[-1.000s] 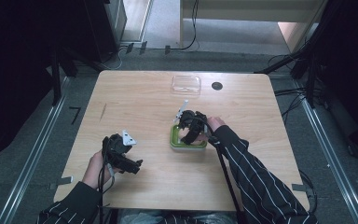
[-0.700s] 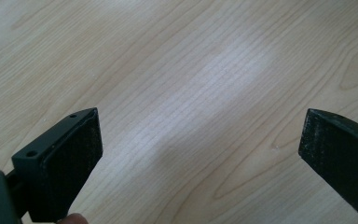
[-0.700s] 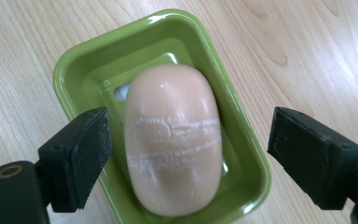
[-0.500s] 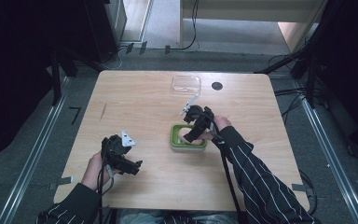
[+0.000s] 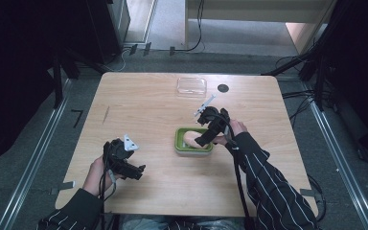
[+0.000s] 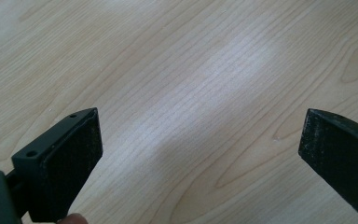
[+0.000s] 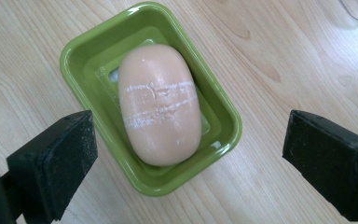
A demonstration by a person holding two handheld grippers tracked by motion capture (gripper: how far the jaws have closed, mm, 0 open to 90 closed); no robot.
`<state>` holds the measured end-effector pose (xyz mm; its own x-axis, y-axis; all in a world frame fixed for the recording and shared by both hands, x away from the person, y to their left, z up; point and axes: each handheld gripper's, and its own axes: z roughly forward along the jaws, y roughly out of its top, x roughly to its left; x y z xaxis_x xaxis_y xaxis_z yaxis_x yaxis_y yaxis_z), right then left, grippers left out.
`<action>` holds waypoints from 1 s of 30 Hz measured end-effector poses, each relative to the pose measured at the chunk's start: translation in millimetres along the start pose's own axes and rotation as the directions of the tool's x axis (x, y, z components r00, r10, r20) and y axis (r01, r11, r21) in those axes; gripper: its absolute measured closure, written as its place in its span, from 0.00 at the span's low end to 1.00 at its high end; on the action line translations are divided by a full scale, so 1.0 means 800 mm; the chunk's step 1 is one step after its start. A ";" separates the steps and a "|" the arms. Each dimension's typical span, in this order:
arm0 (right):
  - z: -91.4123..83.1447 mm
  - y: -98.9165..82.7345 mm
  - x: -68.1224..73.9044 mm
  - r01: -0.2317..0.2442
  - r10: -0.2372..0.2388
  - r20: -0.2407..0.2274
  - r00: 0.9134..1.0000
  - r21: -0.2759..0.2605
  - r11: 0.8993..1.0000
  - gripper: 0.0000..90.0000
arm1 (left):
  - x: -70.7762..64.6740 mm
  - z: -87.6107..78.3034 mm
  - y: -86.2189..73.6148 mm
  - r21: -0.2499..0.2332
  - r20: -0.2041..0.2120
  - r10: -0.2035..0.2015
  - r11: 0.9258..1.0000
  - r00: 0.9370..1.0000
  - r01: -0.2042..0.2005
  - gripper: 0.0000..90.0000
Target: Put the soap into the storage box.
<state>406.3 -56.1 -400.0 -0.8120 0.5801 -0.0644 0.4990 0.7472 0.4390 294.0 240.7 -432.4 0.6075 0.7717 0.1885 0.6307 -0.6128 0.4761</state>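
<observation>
Soap lies in its green dish, and your right gripper has drawn back above it with jaws wide apart.

The peach bar lies flat inside the dish near the middle of the surface, white scrape lines across its top. A second ago your right gripper sat low over the dish; now it is lifted and pulled toward the far right, holding nothing, so the soap looks released and the placing step seems done. Your left gripper has not moved: it waits near the front left, well apart from the dish, jaws spread over bare wood. A clear lid or box rests near the far edge beside a dark round spot; which it is, you cannot tell. In the high view your right gripper covers part of the dish.
</observation>
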 end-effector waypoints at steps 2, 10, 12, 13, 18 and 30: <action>-0.002 -0.003 0.001 -0.005 0.005 0.001 1.000 -0.001 1.000 0.04 | 0.000 0.000 0.000 0.001 0.000 0.001 1.000 1.000 -0.001 0.00; -0.013 -0.021 0.008 -0.019 0.019 0.023 1.000 -0.002 1.000 0.04 | -0.001 0.001 0.001 0.000 0.003 0.002 1.000 1.000 -0.002 0.00; -0.016 -0.027 0.009 -0.020 0.020 0.029 0.999 -0.004 1.000 0.04 | -0.001 0.001 0.001 -0.001 0.005 0.003 1.000 1.000 -0.003 0.00; -0.018 -0.030 0.009 -0.023 0.023 0.028 0.999 -0.003 1.000 0.04 | -0.001 0.002 0.001 -0.002 0.005 0.003 1.000 1.000 -0.003 0.00; -0.025 -0.047 0.013 -0.036 0.036 0.033 0.999 0.006 0.999 0.04 | -0.002 0.002 0.002 0.001 0.008 0.004 1.000 1.000 -0.004 0.00; -0.031 -0.093 0.034 -0.070 0.069 0.040 0.997 0.020 0.997 0.05 | -0.003 0.002 0.003 -0.003 0.009 0.007 1.000 1.000 -0.007 0.00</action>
<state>339.2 -104.1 -412.3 -0.7627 0.6430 -0.0697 0.5606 0.7110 0.4245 295.1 237.2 -433.1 0.6161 0.7658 0.1842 0.6249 -0.6176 0.4776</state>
